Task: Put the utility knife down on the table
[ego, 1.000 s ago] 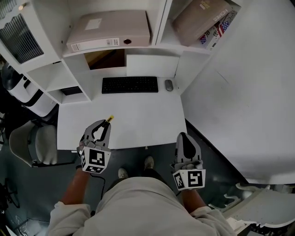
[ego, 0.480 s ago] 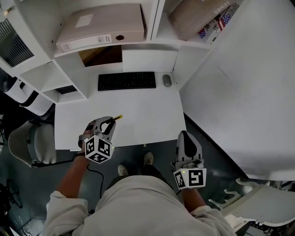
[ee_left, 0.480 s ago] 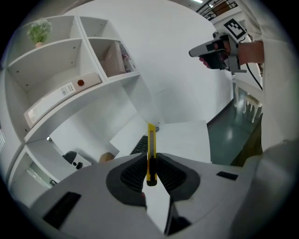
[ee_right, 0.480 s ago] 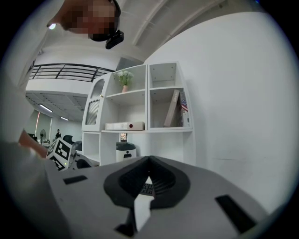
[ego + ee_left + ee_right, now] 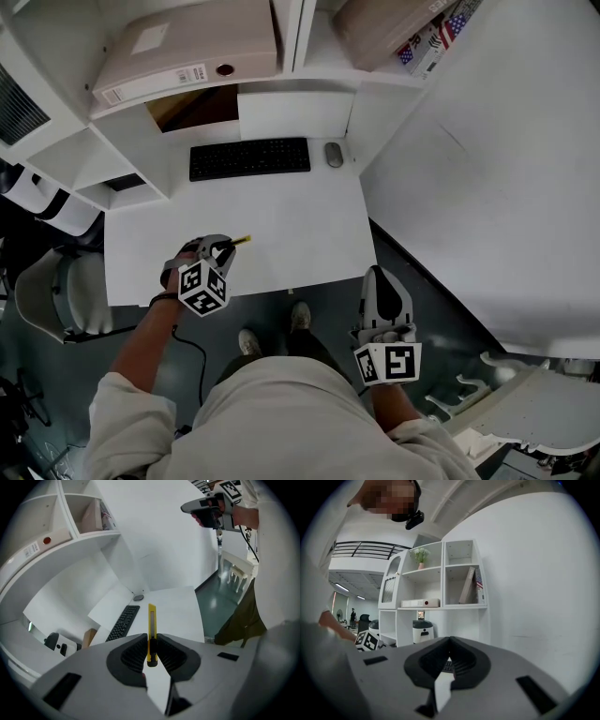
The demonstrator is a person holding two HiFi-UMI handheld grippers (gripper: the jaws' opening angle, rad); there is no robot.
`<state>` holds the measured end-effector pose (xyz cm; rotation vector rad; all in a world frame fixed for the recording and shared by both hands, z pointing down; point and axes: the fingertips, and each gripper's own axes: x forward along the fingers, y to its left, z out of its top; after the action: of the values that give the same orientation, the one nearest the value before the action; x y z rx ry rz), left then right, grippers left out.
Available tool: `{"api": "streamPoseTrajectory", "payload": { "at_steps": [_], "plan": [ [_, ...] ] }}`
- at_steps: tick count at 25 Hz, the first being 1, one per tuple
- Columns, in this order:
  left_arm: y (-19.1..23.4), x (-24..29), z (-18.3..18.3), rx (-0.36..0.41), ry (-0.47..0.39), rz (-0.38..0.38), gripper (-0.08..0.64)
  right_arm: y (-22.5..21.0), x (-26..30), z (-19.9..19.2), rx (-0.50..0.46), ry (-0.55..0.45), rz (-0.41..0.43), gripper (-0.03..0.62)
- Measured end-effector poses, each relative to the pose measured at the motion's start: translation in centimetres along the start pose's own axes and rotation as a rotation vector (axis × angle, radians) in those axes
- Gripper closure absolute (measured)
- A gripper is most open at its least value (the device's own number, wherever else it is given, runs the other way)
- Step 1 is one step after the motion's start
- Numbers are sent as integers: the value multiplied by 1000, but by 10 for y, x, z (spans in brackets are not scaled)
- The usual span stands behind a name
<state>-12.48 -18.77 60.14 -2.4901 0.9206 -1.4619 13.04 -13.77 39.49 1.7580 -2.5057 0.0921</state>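
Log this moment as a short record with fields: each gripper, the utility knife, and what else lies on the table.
left gripper: shut on the utility knife, angled down toward the table
utility knife: yellow, clamped at one end, the rest sticking out ahead of the jaws; whether it touches the table cannot be told
table: white, knife over its near left part
right gripper: shut, nothing between the jaws, off the table's near right corner
also on table: keyboard and mouse, at the far side
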Motion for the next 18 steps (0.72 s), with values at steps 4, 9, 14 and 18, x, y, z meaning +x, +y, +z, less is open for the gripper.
{"api": "streamPoseTrajectory", "payload": {
  "at_steps": [4, 9, 14, 18],
  "plan": [
    [-7, 21, -8, 31, 37, -49, 499, -8, -2, -5, 3, 12, -17, 589],
    [-17, 47, -23, 51, 88, -118, 499, -16, -4, -9, 3, 24, -36, 589],
    [-29, 72, -38, 81, 139, -185, 499, -26, -7, -15, 4, 41, -58, 589],
    [-35, 90, -47, 98, 169, -227, 499, -34, -7, -21, 7, 56, -77, 589]
  ]
}}
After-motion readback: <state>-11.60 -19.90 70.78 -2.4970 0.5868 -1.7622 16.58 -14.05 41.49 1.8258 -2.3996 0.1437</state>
